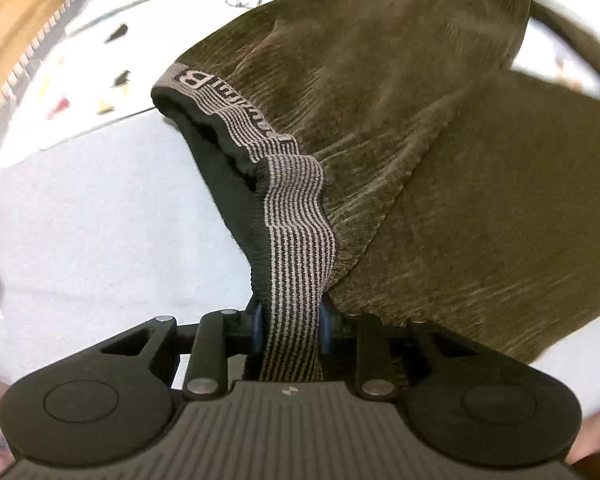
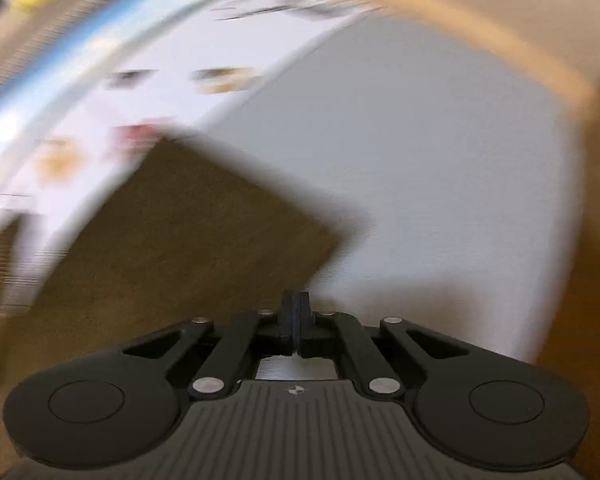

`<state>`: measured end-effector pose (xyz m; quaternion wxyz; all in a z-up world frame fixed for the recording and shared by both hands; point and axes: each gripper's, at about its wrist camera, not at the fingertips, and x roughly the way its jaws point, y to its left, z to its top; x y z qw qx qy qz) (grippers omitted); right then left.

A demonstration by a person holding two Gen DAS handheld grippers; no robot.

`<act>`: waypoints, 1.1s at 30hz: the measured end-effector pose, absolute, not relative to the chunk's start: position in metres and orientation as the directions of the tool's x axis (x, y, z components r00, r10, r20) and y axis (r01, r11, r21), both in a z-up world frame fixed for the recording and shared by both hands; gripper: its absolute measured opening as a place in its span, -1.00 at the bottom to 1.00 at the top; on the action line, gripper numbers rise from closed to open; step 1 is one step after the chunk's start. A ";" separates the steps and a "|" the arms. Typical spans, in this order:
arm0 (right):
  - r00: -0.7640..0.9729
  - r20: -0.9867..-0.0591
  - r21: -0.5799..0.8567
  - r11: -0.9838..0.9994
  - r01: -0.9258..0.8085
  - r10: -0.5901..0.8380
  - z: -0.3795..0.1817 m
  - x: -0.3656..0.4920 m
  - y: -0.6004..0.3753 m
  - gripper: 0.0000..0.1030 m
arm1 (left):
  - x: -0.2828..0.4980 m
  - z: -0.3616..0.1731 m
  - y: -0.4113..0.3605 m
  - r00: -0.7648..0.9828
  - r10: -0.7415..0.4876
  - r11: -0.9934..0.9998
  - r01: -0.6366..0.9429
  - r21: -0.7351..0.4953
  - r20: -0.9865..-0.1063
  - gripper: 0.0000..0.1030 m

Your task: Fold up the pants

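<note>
Olive-brown ribbed pants with a grey-and-black striped waistband lie on a pale blue-white cloth surface. My left gripper is shut on the waistband, which runs between its blue-padded fingers. In the blurred right wrist view, a flat olive-brown part of the pants lies ahead and to the left. My right gripper is shut with its fingers pressed together and nothing between them, at the edge of the pants.
The pale cloth covers the surface. A white sheet with small coloured pictures lies at the far side; it also shows in the right wrist view. A tan wooden floor or edge lies beyond.
</note>
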<state>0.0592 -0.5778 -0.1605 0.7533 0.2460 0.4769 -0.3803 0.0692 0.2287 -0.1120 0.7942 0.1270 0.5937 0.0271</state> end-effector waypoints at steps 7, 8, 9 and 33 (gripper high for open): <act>0.355 -0.932 0.273 0.498 0.823 -0.076 -0.186 0.001 -0.622 -0.90 | 0.071 -0.114 0.256 0.250 0.193 0.980 -0.007 0.197 -0.949 -0.07; 0.395 -0.916 0.307 0.514 0.801 -0.068 -0.184 0.005 -0.622 -0.78 | 0.074 -0.113 0.258 0.247 0.183 0.983 -0.031 0.181 -0.952 0.04; 0.415 -0.908 0.317 0.542 0.778 -0.066 -0.182 0.010 -0.619 -0.36 | 0.077 -0.111 0.261 0.245 0.171 0.985 -0.057 0.162 -0.954 0.24; 0.296 -0.909 0.126 0.481 0.867 -0.295 -0.179 0.001 -0.657 -0.76 | 0.106 -0.130 0.209 0.299 0.074 0.990 0.097 0.108 -0.952 -0.32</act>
